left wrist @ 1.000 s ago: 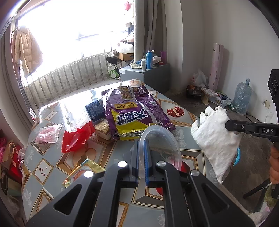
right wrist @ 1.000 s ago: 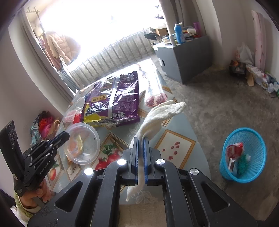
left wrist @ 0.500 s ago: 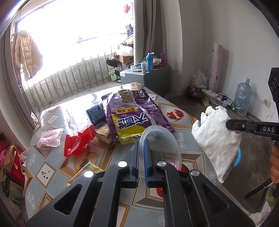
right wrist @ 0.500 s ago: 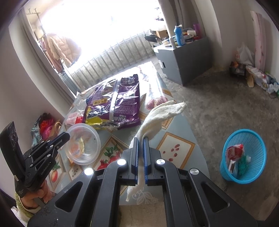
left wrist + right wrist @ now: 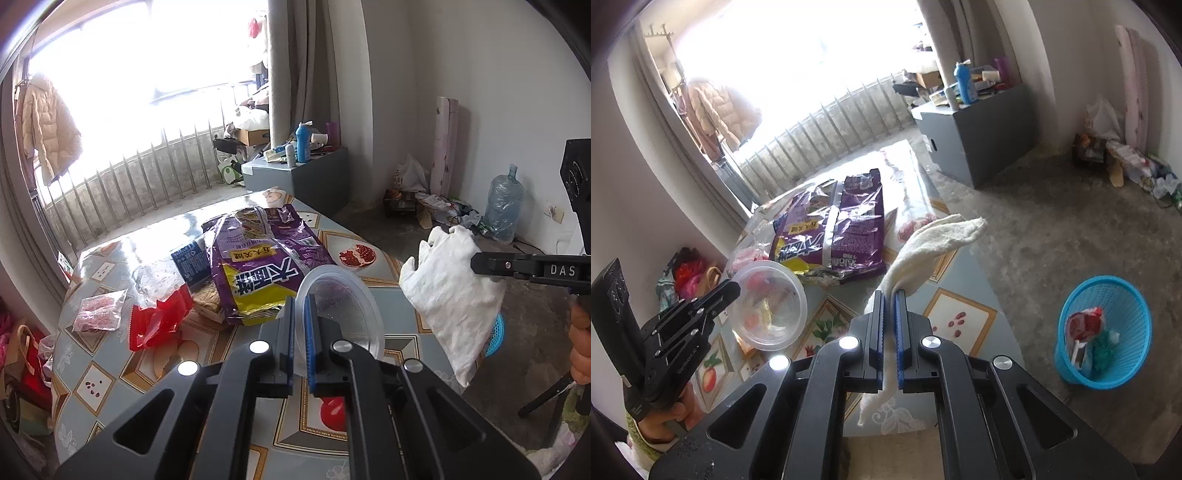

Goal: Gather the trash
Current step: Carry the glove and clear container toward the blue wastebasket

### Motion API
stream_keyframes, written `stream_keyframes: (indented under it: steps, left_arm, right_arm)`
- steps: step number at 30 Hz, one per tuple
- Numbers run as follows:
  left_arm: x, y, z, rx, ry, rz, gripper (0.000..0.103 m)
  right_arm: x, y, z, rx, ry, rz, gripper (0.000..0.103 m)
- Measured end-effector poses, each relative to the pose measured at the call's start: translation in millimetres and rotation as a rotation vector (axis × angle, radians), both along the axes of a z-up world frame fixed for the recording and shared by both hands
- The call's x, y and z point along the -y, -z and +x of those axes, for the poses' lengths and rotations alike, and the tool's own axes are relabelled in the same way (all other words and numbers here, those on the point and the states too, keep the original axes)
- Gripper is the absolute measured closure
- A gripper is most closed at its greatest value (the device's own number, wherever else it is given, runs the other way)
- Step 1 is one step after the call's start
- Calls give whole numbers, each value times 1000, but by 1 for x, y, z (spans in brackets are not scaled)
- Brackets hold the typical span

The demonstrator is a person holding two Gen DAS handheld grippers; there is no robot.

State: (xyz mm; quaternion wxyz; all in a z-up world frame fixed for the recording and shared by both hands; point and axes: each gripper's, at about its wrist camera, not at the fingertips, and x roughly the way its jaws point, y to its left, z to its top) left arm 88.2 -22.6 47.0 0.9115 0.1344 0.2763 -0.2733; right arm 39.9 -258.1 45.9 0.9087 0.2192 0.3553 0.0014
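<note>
My left gripper (image 5: 302,299) is shut on the rim of a clear plastic container (image 5: 341,314), held tilted above the table (image 5: 369,417). The right wrist view shows that container (image 5: 772,306) at the tip of the left gripper (image 5: 733,290), with food scraps inside. My right gripper (image 5: 889,295) is shut on a white cloth (image 5: 934,240), which hangs past the table's right edge. In the left wrist view the cloth (image 5: 450,295) dangles from the right gripper (image 5: 476,263). A blue basket (image 5: 1104,332) holding trash stands on the floor to the right.
On the table lie a big purple bag (image 5: 266,269), a red wrapper (image 5: 159,321), a pink packet (image 5: 98,308) and a blue carton (image 5: 192,262). A grey cabinet (image 5: 982,129) stands beyond the table. Clutter and a water jug (image 5: 502,203) line the far wall.
Both grippers keep their grips on the container and the cloth. The views have shifted only slightly.
</note>
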Motion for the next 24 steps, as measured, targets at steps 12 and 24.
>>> stream_keyframes:
  steps: [12, 24]
  left_arm:
    - [33, -6, 6, 11, 95, 13, 98]
    - [81, -20, -6, 31, 184, 46, 98]
  right_arm:
    - [21, 4, -7, 12, 61, 28, 99]
    - [60, 4, -36, 77, 143, 94, 99]
